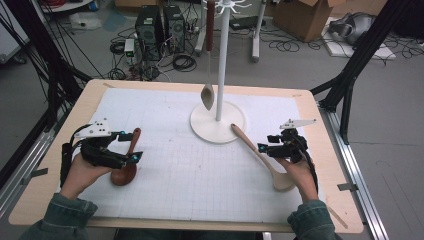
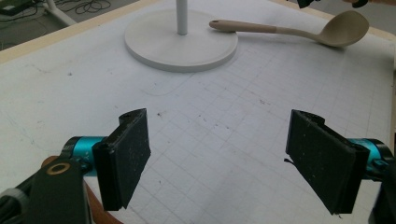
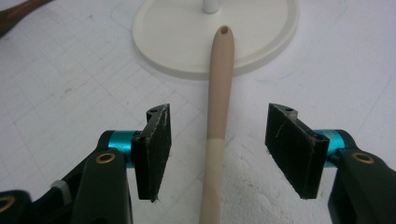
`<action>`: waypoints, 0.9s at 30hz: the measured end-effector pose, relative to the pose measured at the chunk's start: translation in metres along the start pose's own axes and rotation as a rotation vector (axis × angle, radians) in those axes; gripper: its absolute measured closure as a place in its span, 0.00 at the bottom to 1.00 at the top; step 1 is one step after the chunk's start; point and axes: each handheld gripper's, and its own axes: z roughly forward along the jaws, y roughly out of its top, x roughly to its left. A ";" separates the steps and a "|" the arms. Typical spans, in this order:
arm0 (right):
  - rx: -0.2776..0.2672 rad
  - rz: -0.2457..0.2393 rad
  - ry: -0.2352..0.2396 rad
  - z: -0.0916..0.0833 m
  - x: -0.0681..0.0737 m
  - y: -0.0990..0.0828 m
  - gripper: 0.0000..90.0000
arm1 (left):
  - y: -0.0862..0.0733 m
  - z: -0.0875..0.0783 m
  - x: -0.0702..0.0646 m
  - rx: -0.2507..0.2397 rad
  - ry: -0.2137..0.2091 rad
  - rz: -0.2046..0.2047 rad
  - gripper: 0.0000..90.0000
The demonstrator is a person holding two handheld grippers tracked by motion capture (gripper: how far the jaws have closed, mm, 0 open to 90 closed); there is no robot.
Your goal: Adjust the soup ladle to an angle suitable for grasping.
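Note:
A beige ladle (image 1: 260,155) lies at the right of the white mat, its handle tip resting on the white stand's round base (image 1: 207,131). My right gripper (image 1: 267,144) is open, with its jaws on either side of the ladle's handle (image 3: 217,116) and not touching it. A brown wooden spoon (image 1: 127,162) lies at the left. My left gripper (image 1: 134,146) is open just over that spoon, nothing between its jaws (image 2: 219,163). A third spoon (image 1: 207,96) with a dark red handle hangs from the stand.
The stand's white pole (image 1: 221,60) rises from the base (image 2: 182,44) at the mat's far middle. The gridded mat (image 1: 200,170) covers most of the wooden table (image 1: 335,165). Black frame legs, computers and cables stand on the floor beyond.

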 end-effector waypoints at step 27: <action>0.175 -0.050 0.006 0.031 -0.003 -0.007 0.66 | 0.000 0.001 -0.001 0.002 -0.004 -0.002 0.24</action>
